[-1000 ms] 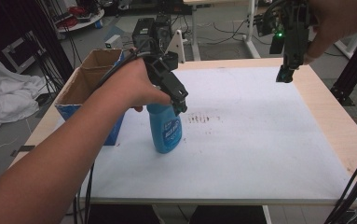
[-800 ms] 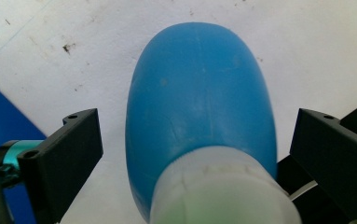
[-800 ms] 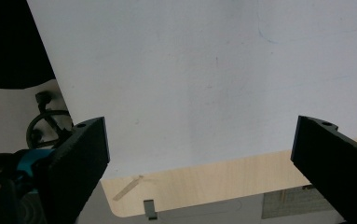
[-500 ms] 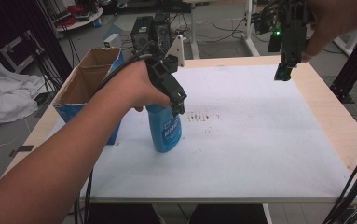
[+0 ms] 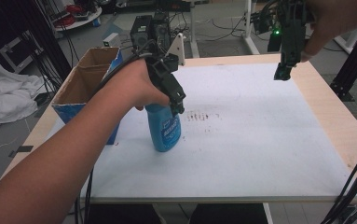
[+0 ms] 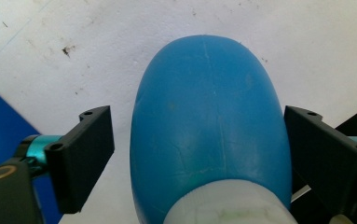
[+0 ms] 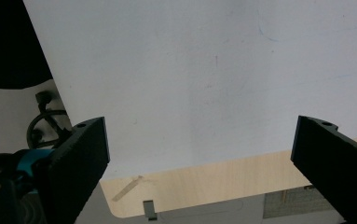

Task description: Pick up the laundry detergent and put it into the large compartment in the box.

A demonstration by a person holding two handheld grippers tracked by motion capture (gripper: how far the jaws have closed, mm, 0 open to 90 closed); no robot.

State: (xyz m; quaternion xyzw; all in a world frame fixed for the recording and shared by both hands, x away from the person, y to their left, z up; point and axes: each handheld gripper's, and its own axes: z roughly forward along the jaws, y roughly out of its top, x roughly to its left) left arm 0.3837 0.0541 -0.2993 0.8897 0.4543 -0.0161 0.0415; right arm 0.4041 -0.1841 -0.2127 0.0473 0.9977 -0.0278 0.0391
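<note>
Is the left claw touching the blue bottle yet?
Apart. In the left gripper view the left claw straddles the blue bottle; white table shows between the left jaw and the bottle, a thinner gap at the right. The jaws have just been closing.

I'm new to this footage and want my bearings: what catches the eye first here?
A blue spray bottle stands upright on the white table sheet, with the left gripper straddling its top; the jaws have just been closing, with gaps still showing either side. Beside it sits an open cardboard box. The right gripper hangs open over the far right corner.
</note>
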